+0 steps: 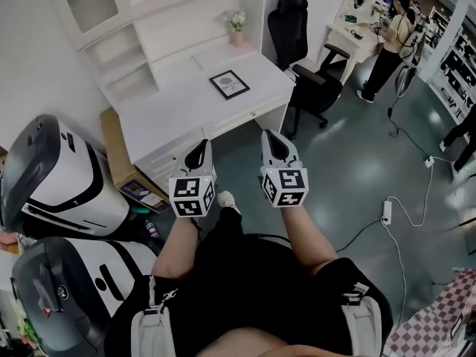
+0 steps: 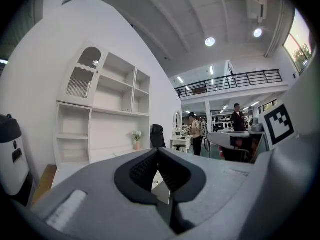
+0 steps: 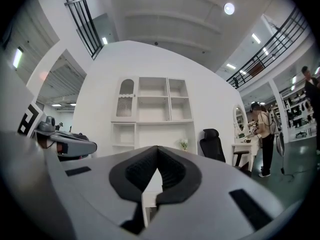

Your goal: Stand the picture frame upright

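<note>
Left gripper [image 1: 198,153] and right gripper [image 1: 277,143], both clenched on nothing, held side by side short of the white desk [image 1: 178,106]. The black picture frame [image 1: 229,85] lies flat on the desktop.

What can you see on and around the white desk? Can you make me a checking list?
Surface: white desk, mostly bare, with a white shelf unit on top at the back.
Job's things: picture frame lies flat, face up, near the desk's right end; not yet stood up.
Clutter: small vase of flowers at the back of the desk.
Grippers: left gripper and right gripper both shut, empty, short of the desk.
Cables: white power strip and its cord on the floor, at the right.
Surroundings: black office chair beside the desk; a person stands far off; big white machines at the left.
</note>
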Action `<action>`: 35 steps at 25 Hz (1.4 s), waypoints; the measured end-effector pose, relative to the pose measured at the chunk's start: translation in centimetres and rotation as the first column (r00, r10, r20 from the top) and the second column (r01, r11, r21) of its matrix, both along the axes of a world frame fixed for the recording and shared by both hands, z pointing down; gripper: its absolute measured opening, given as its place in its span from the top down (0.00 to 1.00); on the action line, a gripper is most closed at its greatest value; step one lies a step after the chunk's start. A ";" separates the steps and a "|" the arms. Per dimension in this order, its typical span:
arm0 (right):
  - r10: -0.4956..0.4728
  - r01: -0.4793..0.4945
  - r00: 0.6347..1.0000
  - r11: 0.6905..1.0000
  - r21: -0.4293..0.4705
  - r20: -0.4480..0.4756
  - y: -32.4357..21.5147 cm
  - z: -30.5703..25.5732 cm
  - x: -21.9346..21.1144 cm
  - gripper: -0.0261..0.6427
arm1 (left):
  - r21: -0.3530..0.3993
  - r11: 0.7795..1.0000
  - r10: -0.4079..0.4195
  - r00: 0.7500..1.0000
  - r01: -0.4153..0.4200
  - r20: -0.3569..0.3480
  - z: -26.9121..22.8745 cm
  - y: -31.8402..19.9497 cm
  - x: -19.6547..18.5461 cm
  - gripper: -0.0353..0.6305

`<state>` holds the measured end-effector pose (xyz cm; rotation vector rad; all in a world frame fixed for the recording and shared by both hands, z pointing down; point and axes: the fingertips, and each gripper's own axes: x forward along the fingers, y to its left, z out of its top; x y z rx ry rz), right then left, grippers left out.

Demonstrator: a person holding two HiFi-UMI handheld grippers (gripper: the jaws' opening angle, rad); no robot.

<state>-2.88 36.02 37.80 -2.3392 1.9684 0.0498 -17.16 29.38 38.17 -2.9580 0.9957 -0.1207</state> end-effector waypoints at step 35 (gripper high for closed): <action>0.068 -0.065 0.998 0.989 -0.129 0.016 -44.6 0.3 21.6 0.96 | -0.131 0.991 0.033 0.999 -0.029 0.027 -0.2 -45.7 19.8 0.92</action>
